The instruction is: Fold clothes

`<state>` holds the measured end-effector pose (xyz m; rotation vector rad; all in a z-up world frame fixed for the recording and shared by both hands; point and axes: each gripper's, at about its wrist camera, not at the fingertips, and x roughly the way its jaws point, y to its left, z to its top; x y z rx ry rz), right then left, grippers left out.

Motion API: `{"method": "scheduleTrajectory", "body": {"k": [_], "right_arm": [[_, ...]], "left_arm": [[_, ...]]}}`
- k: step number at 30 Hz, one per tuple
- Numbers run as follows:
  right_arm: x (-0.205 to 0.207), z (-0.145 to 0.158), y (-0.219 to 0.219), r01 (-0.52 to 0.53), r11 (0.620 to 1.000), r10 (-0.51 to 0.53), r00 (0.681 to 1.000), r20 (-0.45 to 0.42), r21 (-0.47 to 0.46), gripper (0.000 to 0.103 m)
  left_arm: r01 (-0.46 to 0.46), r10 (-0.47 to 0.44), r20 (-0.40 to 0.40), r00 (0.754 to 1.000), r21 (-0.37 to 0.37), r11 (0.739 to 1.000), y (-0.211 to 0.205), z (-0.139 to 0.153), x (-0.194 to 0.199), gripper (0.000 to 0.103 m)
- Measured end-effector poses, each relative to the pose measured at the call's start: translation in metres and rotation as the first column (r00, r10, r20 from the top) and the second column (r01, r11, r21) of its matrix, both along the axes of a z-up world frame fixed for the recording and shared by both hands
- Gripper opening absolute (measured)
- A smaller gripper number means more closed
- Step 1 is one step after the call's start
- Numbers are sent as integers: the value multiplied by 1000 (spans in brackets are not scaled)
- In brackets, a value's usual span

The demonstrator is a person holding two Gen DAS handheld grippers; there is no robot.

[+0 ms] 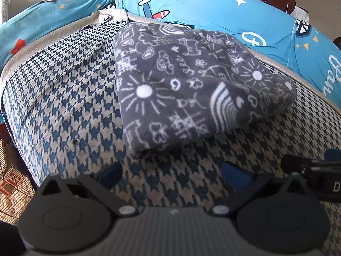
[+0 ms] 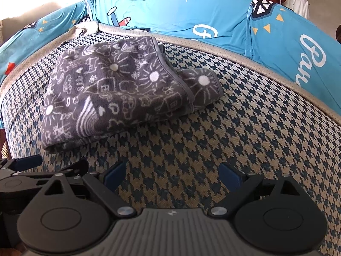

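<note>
A dark grey fleece garment (image 1: pixel 187 89) with white doodle prints lies folded into a thick packet on the houndstooth cushion (image 1: pixel 70 98). In the right wrist view the same garment (image 2: pixel 115 93) sits left of centre, its hemmed edge and a lower layer sticking out to the right. My left gripper (image 1: pixel 172 176) hangs open just short of the garment's near fold, nothing between its blue pads. My right gripper (image 2: pixel 172 173) is open too, over bare cushion (image 2: pixel 245 128), to the right of the garment. The left gripper's fingertip (image 2: pixel 27 162) shows at the right view's left edge.
A bright blue printed cover (image 1: pixel 213 10) wraps the back and sides behind the cushion, with a beige piped seam (image 2: pixel 213 44) between them. The cushion's left edge drops to a floor with a patterned mat (image 1: pixel 8 183). The right gripper's body (image 1: pixel 315 172) pokes in at right.
</note>
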<state>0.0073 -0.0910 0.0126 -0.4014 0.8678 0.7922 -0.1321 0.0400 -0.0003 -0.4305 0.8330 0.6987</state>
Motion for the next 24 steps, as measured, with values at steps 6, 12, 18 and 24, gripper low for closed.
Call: {"method": "scheduleTrajectory", "body": {"k": [6,12,18,24], "right_arm": [[0,-2,1,-5,1000,5,1000,-5,-6,94],[0,-3,2,-5,1000,5,1000,-7,-5,94],[0,-2,1,-4,1000,4,1000,-12,4,94],[1,-2,1,-3,1000,3,1000,-16,9,94]], "left_arm": [[-3,3,-7,1000,1,1000,1,-2,0,103],[-5,5,-5,1000,3,1000,1,-2,0,103],[-7,7,-1,1000,8,1000,2,-1,1,103],[-8,7,17,1000,24,1000,3,2,0,103]]}}
